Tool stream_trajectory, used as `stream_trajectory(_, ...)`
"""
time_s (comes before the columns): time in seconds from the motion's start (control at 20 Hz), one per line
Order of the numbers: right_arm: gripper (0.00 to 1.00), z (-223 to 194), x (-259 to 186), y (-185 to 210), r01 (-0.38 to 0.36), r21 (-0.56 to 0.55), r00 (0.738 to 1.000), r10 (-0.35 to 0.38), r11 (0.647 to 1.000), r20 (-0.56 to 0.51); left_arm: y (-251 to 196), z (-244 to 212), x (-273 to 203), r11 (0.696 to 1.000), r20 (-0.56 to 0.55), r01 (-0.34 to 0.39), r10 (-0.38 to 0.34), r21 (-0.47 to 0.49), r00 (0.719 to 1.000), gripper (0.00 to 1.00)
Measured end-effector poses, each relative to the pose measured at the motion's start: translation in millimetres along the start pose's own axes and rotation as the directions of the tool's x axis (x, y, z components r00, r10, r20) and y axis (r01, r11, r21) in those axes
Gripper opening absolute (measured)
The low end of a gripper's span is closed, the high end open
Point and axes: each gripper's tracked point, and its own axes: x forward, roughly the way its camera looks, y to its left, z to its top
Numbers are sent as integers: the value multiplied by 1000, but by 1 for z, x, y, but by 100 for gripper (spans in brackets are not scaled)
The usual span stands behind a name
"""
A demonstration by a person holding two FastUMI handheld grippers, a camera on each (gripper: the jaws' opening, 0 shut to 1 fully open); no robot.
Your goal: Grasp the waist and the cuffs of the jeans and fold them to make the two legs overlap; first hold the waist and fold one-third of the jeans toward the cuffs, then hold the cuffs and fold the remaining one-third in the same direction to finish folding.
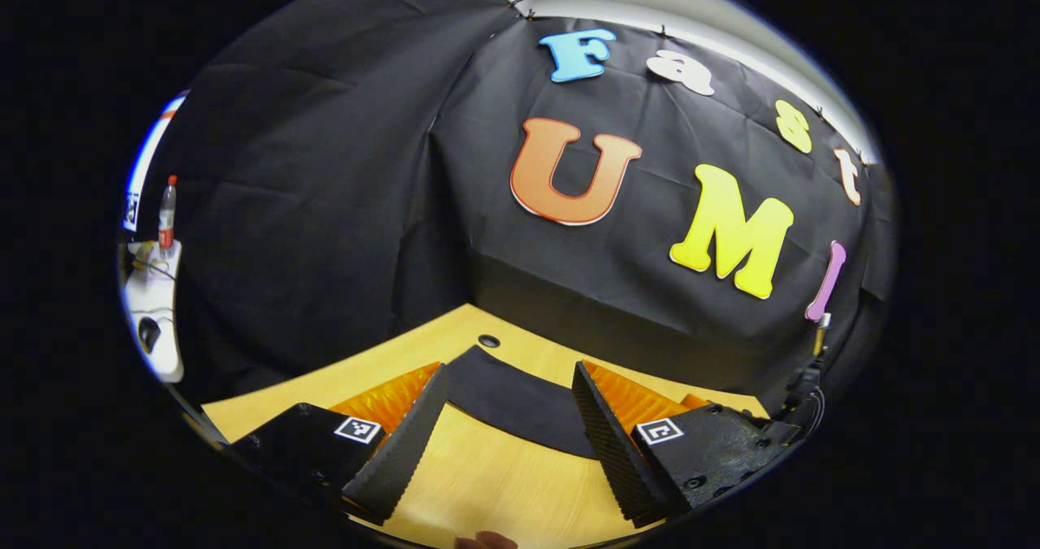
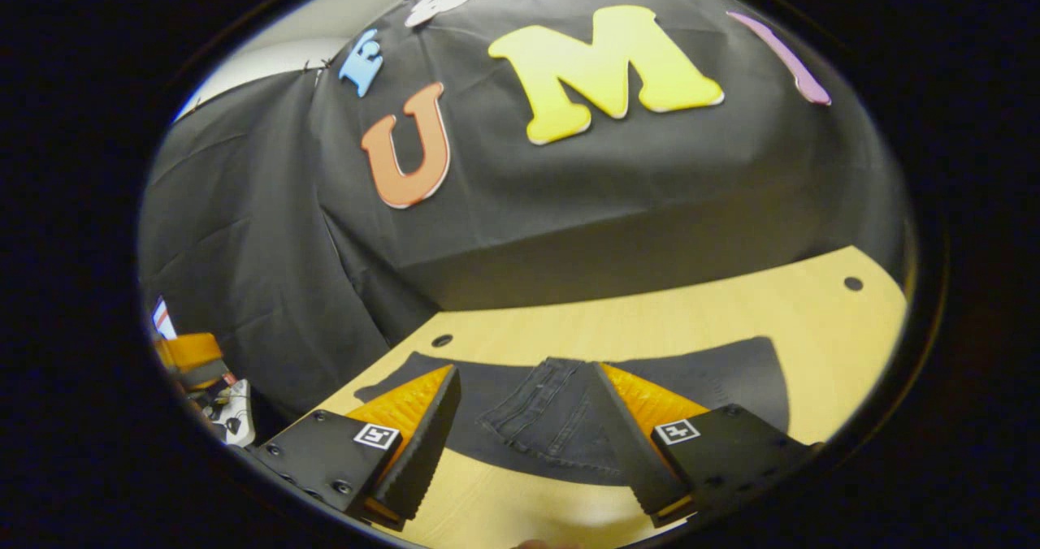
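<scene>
Dark jeans lie flat on the wooden table, spread across it from left to right, with a seamed part and a pocket showing between my right fingers. My right gripper hangs open just above them, nothing between its fingers. In the left gripper view one dark end of the jeans lies ahead on the table. My left gripper is open over bare wood just short of that end, holding nothing. I cannot tell which end is the waist.
The black cloth wall rises right behind the table. Small round holes mark the tabletop. In the left gripper view a bottle stands on a white stand at far left. Something orange sits left of the table in the right gripper view.
</scene>
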Motion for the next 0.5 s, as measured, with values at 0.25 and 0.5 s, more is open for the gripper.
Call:
stream_trajectory(0.25,98,88,-94,-47,77,-85,987,-63,993,151,24,-73,69,932,-275,-76,-26,-353,961,98)
stream_trajectory(0.5,98,145,-184,-109,240,-117,945,-204,964,256,76,-111,125,795,-414,-291,56,-532,909,99)
